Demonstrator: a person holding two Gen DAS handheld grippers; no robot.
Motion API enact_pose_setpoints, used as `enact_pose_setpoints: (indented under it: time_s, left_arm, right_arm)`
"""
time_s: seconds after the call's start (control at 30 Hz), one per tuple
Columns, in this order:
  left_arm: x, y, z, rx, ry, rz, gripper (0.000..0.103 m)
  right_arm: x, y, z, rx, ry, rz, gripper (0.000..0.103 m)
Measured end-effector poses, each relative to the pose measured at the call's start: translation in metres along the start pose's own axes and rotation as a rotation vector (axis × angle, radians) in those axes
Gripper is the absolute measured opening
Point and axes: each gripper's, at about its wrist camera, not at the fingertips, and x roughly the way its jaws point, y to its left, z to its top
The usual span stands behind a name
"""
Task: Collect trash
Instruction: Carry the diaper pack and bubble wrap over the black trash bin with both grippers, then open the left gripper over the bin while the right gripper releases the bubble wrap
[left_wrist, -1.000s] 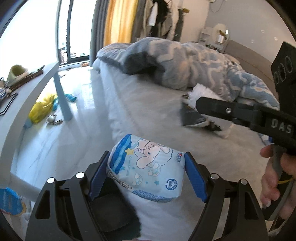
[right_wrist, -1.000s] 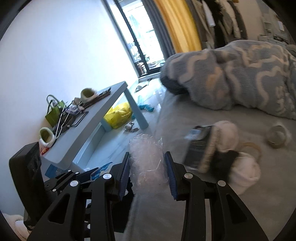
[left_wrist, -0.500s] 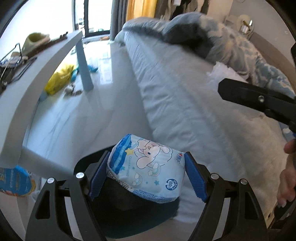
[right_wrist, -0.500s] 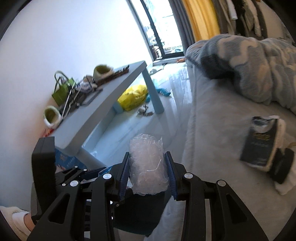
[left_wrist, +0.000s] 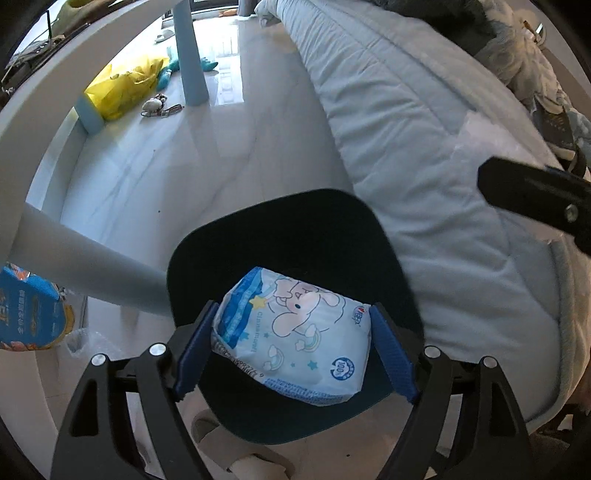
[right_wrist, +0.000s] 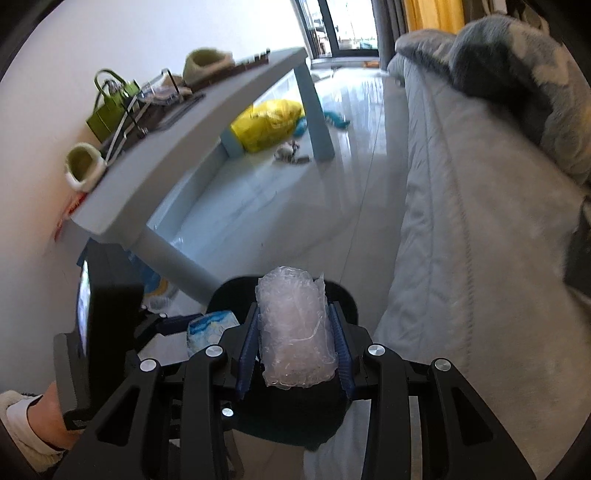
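Note:
My left gripper (left_wrist: 293, 350) is shut on a blue and white tissue pack with a cartoon puppy (left_wrist: 295, 341). It holds the pack over the open mouth of a dark trash bin (left_wrist: 295, 236) on the floor beside the bed. My right gripper (right_wrist: 293, 347) is shut on a roll of clear bubble wrap (right_wrist: 293, 328), also over the bin (right_wrist: 229, 295). The tissue pack (right_wrist: 207, 326) and the left gripper's body show at the left of the right wrist view. One right finger (left_wrist: 535, 199) shows at the right edge of the left wrist view.
The bed with a pale quilt (left_wrist: 424, 129) runs along the right, a grey patterned blanket (right_wrist: 517, 74) on it. A light blue table (right_wrist: 207, 129) with bags and slippers stands left. A yellow bag (left_wrist: 122, 86) and small toys lie on the floor. A blue package (left_wrist: 29, 306) lies under the table.
Both grippers have swung away from the bed and down toward the floor. The trash bin has come fully into view below both held items. Both grips are unchanged.

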Motion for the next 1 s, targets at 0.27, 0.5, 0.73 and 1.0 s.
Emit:
enact_pose_setpoints:
  time_s: [0.27,0.5,0.73,1.0]
  left_arm:
    - [-0.015,0.013,0.007,-0.008,-0.059,0.005,0.096]
    - [-0.043,0.019,0.012,0.013,-0.182,0.001,0.095]
    - [-0.053,0.035,0.009,0.001,-0.202,0.003,0.081]
    - [-0.085,0.053,0.014,-0.037,-0.297,-0.031,0.072]
  right_arm:
    - [0.032,0.001,-0.005,0.0,0.085,-0.019,0.037]
    - [0.056,0.007,-0.01,0.011,0.145,-0.026,0.037]
    - [0.066,0.005,-0.008,0.092,0.136,0.01,0.038]
    - [0.093,0.015,-0.015,0.07,0.193,-0.02,0.038]
